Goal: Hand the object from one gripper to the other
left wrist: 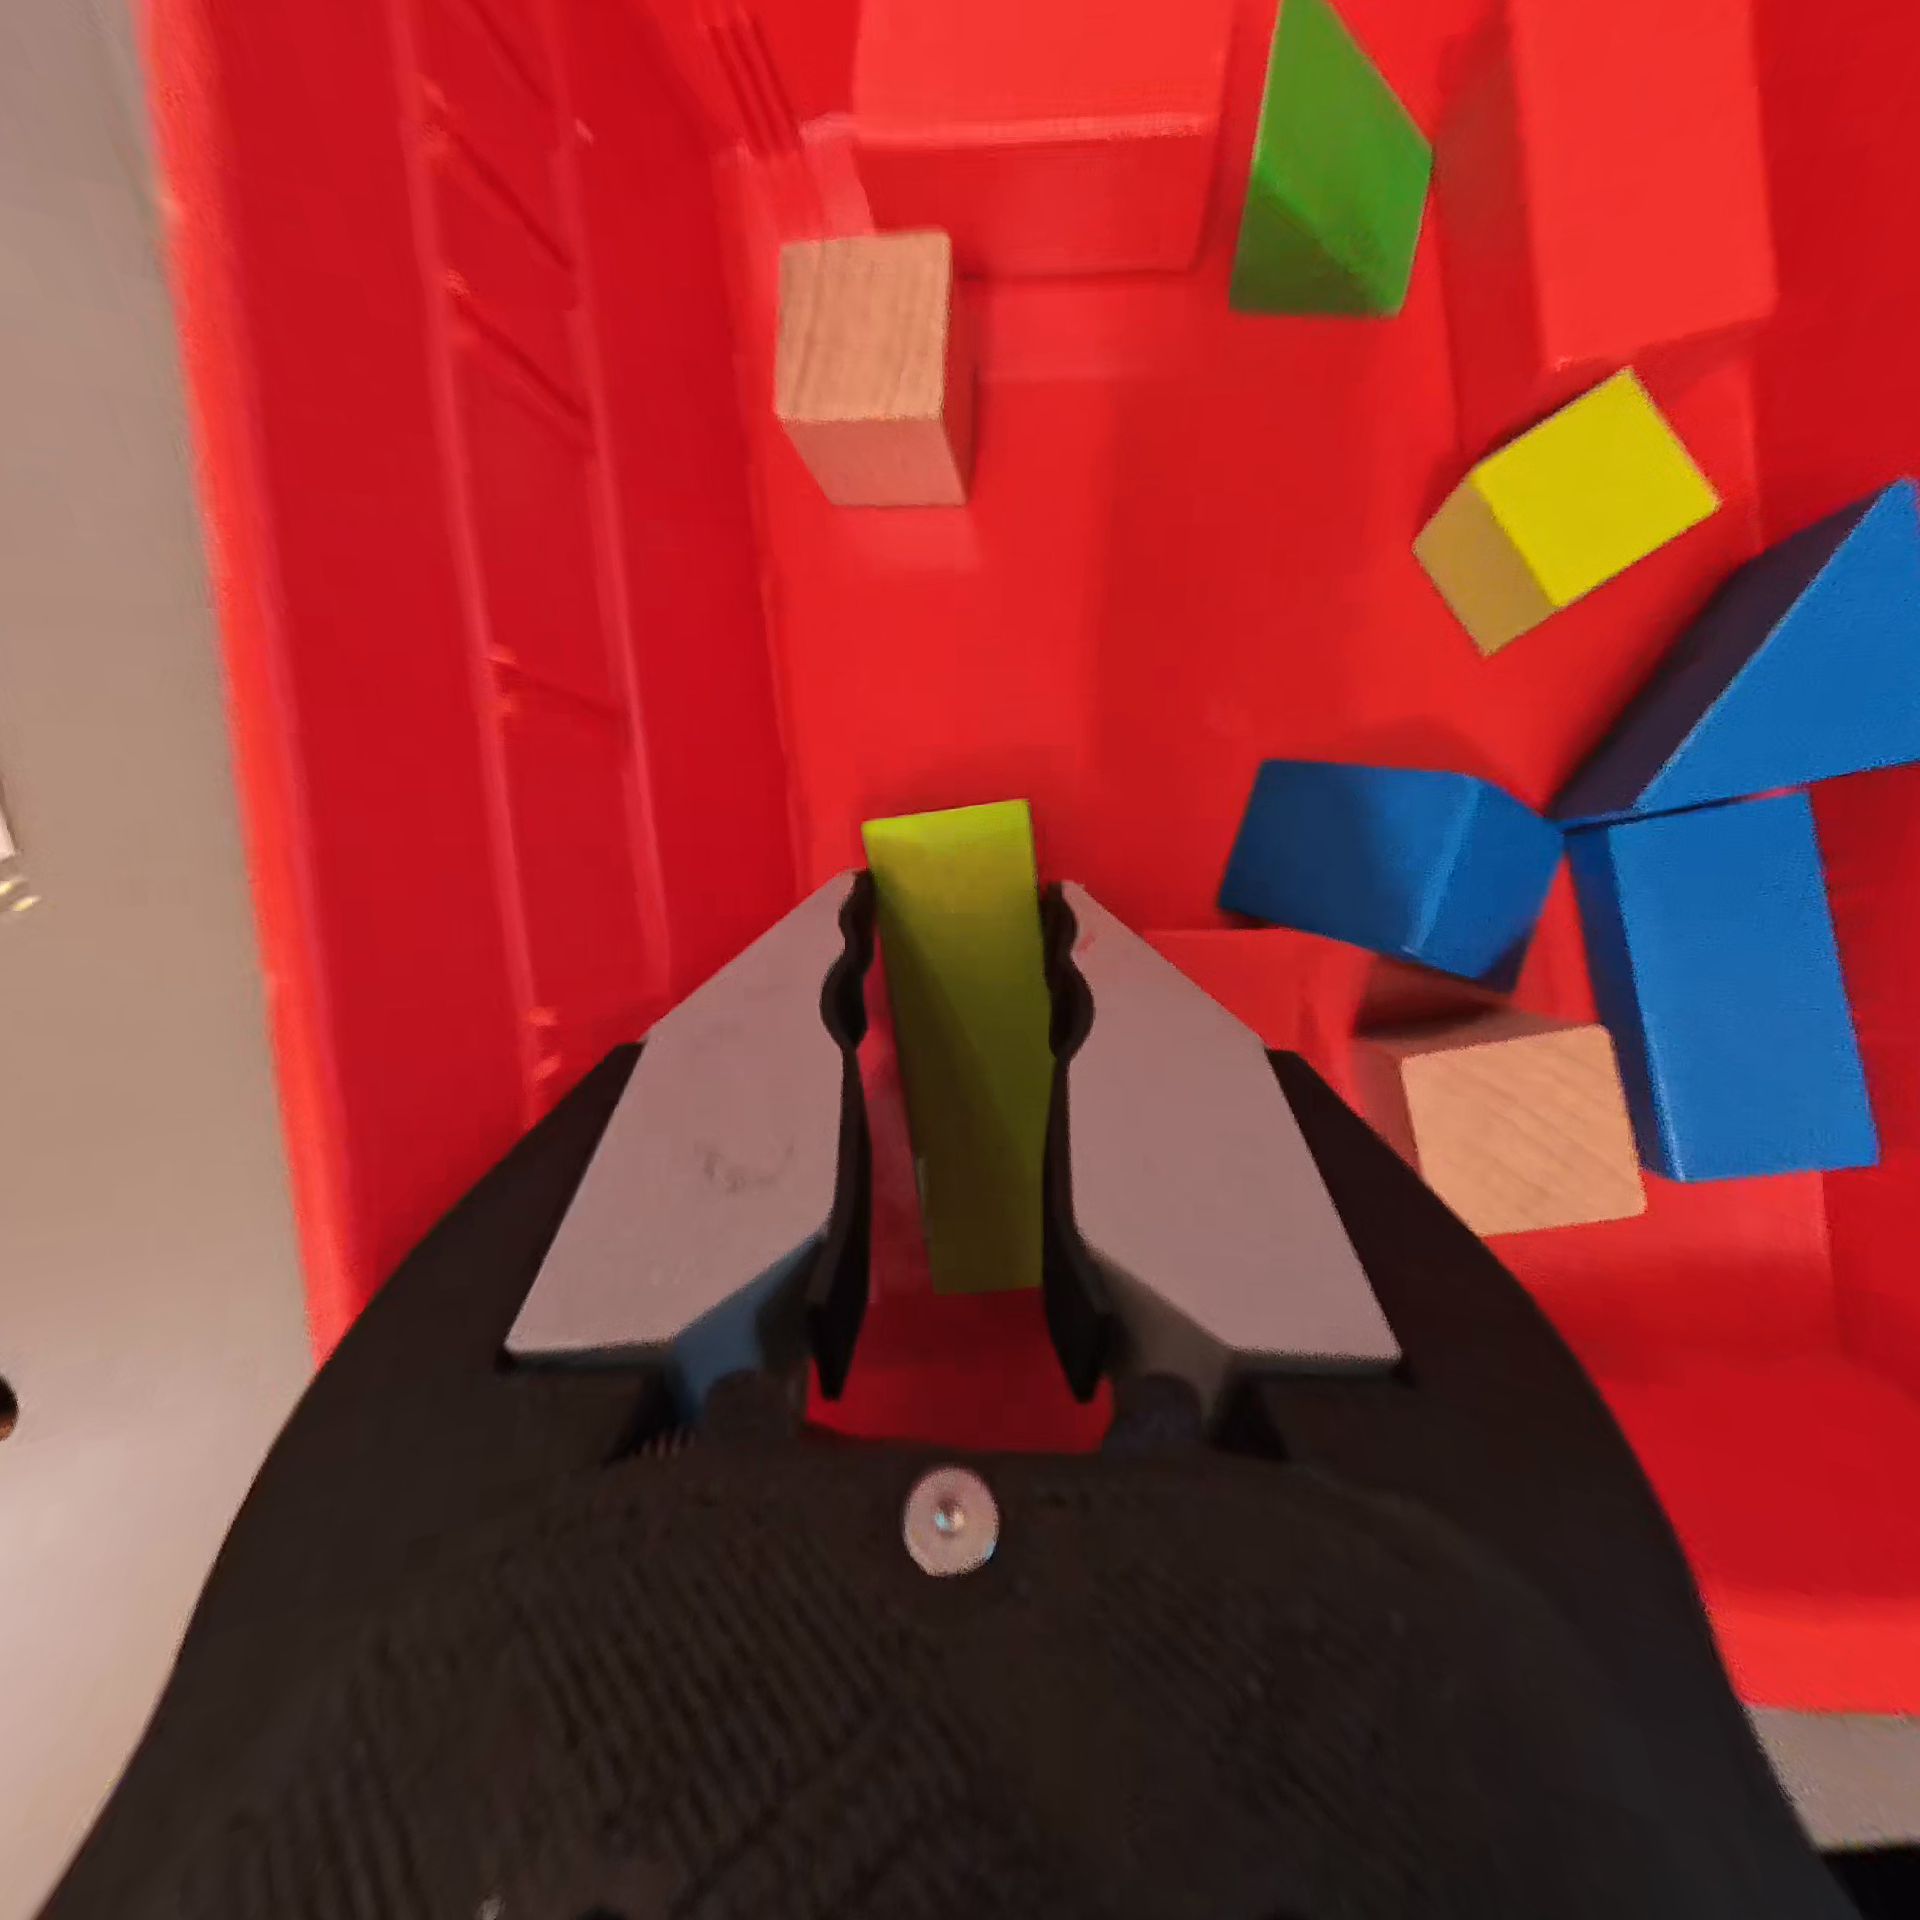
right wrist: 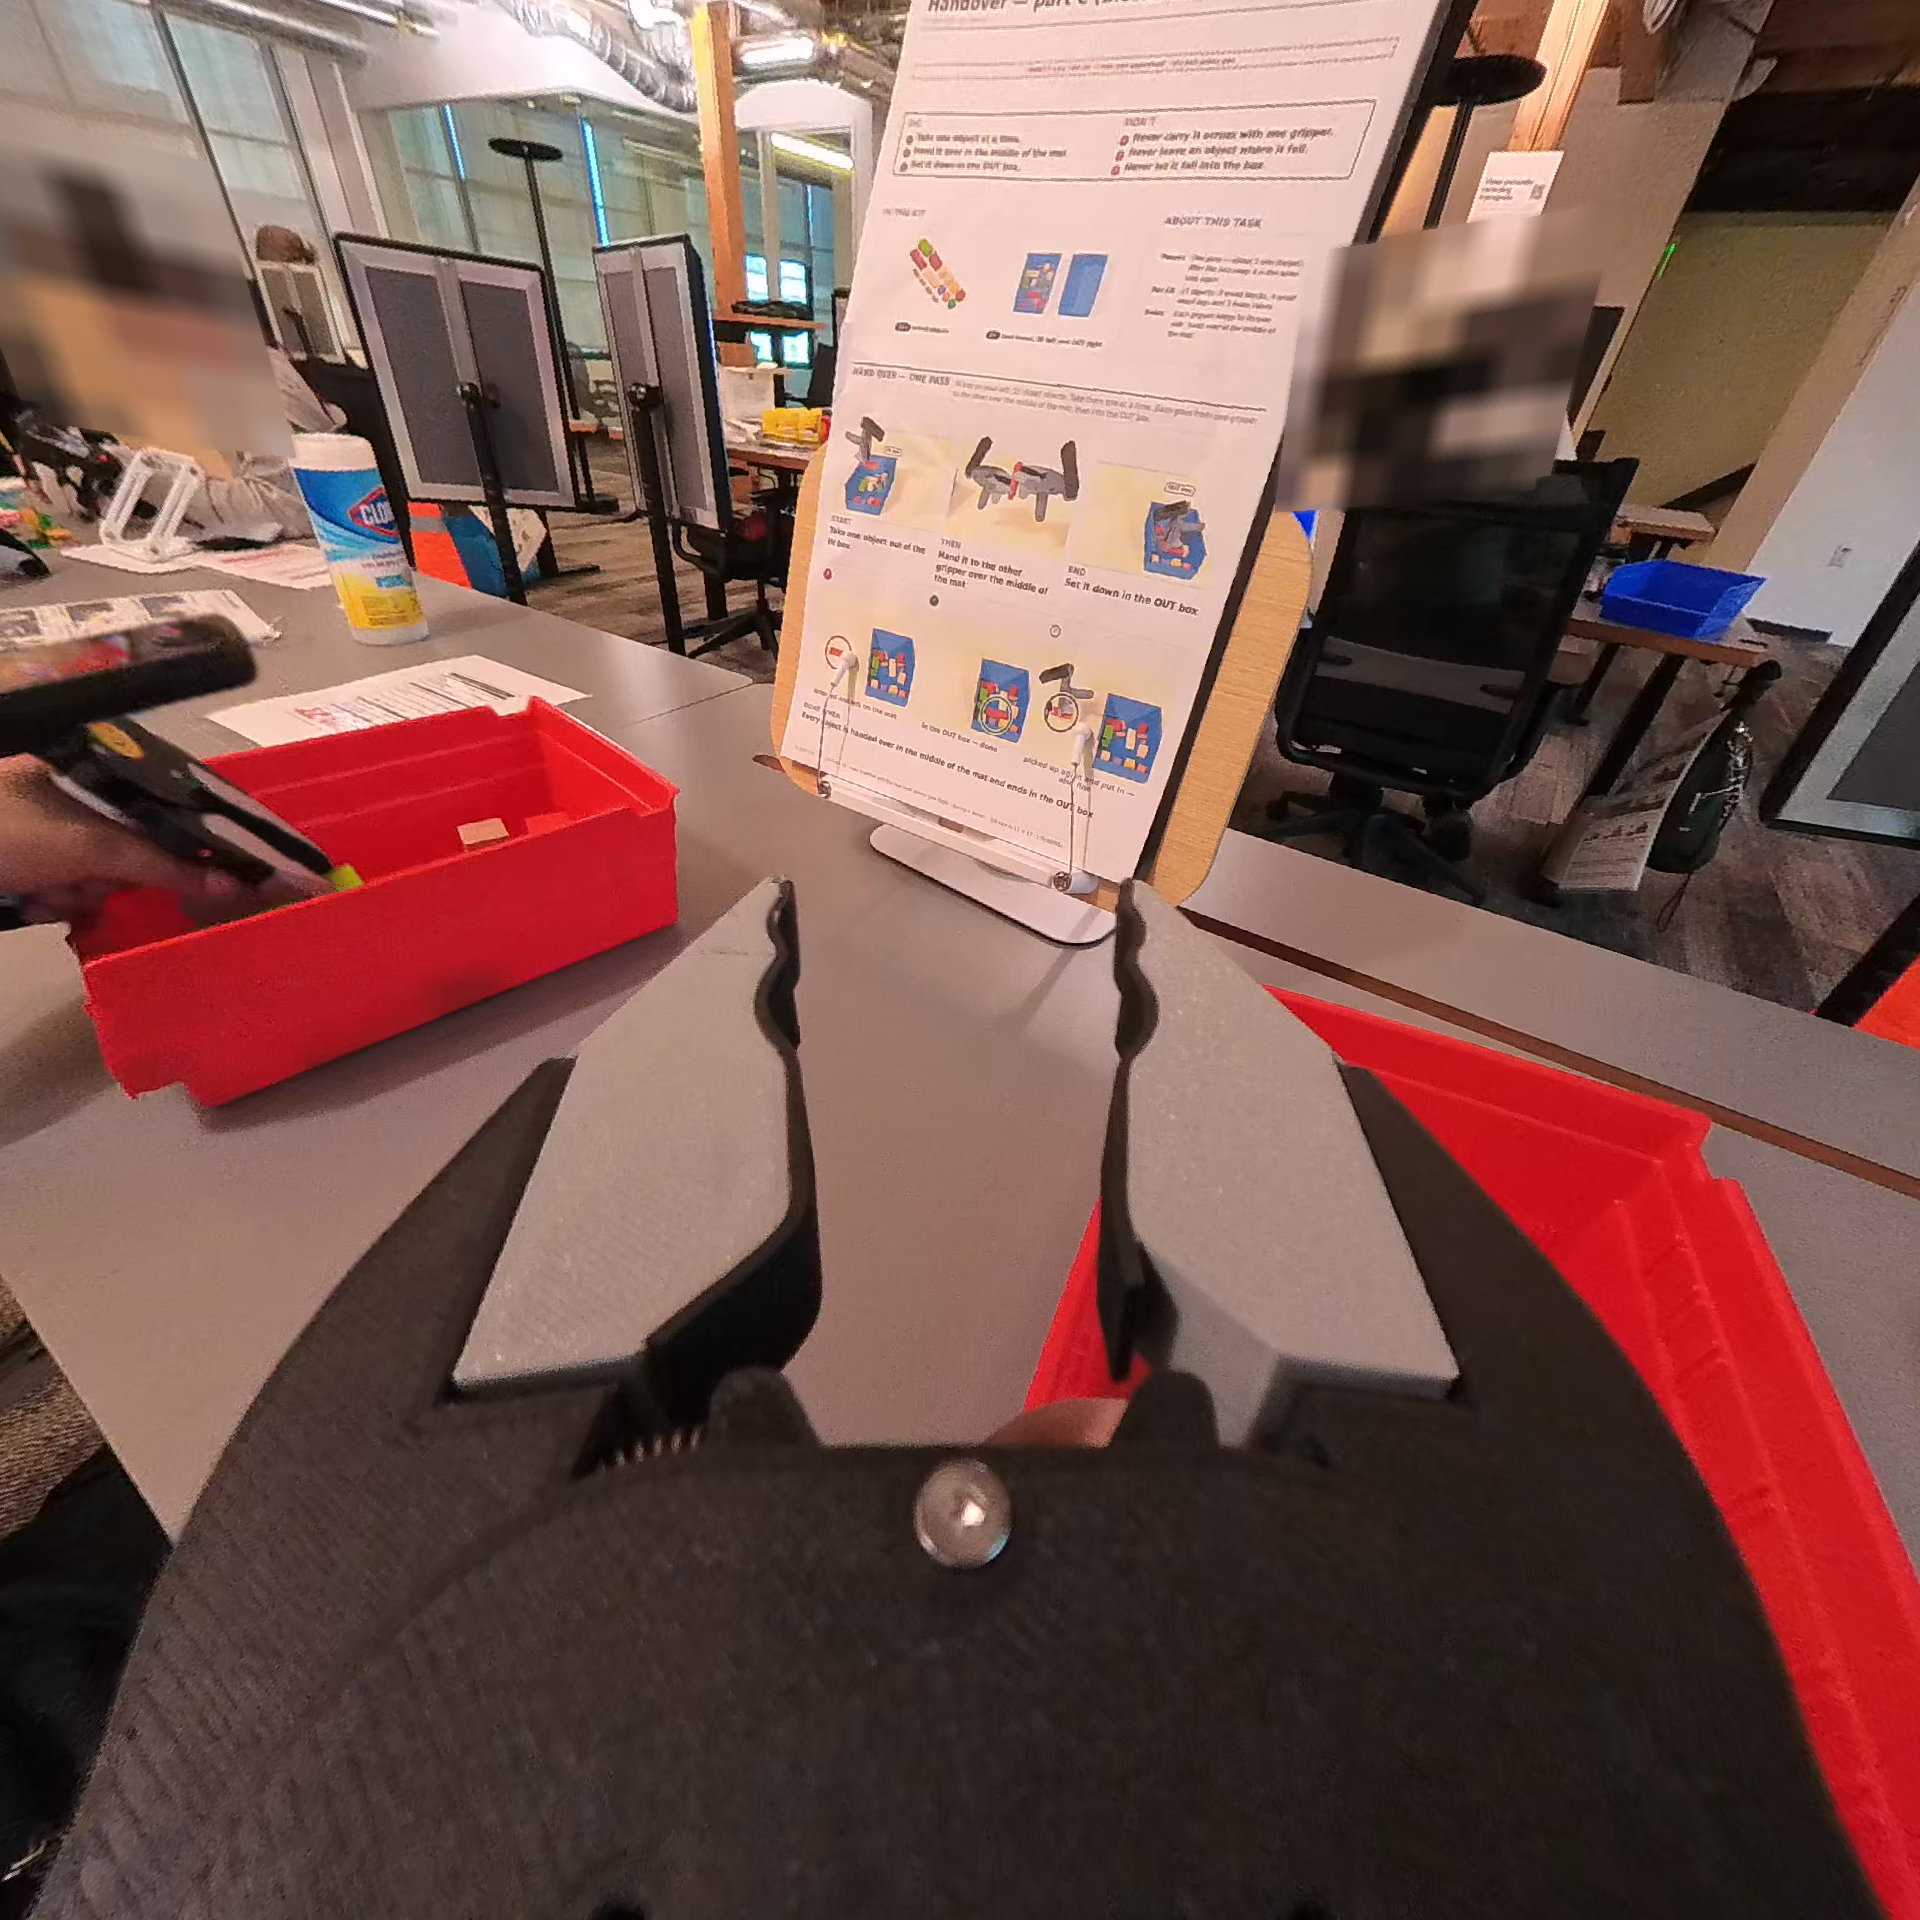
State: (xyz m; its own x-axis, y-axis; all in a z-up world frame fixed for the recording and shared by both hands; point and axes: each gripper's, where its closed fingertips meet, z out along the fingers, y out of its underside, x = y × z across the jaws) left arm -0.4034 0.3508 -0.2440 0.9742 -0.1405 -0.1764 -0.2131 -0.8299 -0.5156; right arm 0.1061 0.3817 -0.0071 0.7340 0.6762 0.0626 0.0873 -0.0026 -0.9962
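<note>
My left gripper is shut on a yellow-green block, held inside a red bin above its floor. In the right wrist view the left gripper shows far left over that red bin, with the yellow-green block's tip poking out of its jaws. My right gripper is open and empty, hovering over the grey table beside a second red bin at the right.
The left bin holds loose blocks: two plain wooden ones, a green wedge, a yellow cube, several blue ones. An instruction sheet on a stand rises behind the table. A wipes canister stands far left.
</note>
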